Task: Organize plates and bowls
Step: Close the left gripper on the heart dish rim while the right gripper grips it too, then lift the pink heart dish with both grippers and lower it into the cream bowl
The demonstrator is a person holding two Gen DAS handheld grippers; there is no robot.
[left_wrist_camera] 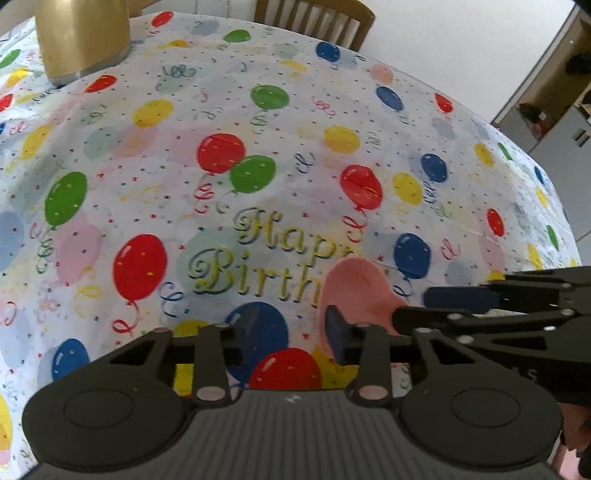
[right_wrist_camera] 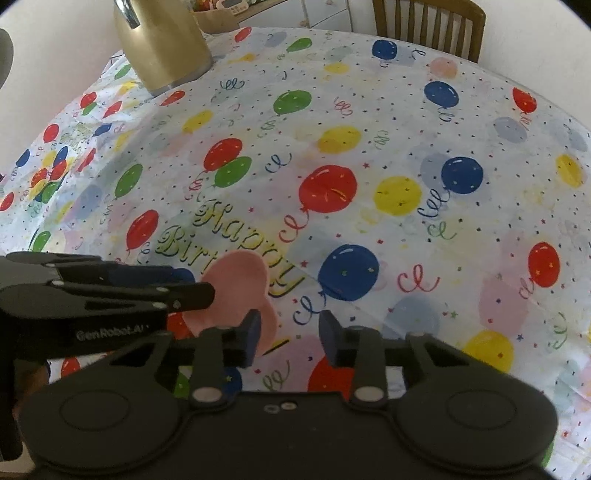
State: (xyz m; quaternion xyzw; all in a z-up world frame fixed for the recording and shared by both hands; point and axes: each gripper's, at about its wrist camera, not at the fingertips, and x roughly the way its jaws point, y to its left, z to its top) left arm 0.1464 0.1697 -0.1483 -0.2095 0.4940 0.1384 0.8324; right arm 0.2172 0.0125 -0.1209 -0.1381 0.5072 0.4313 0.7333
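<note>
From the left wrist view, the left gripper (left_wrist_camera: 291,326) had its jaws spread apart, nothing between them. A pink shallow plastic bowl (left_wrist_camera: 356,291) sat on the balloon-print "Happy Birthday" tablecloth (left_wrist_camera: 258,122) near the table's near edge, just behind the left gripper's right-hand finger. The right gripper (left_wrist_camera: 458,297) reached in from the right, its tip at the bowl; couldn't tell if it was pinching the rim. A gold metal jug (left_wrist_camera: 83,37) stood by the far left corner, and a wooden chair (left_wrist_camera: 317,22) was behind the far edge.

Right wrist view: the right gripper's (right_wrist_camera: 290,332) jaws stood apart, holding nothing, with the bowl (right_wrist_camera: 240,284) just past its left finger.
</note>
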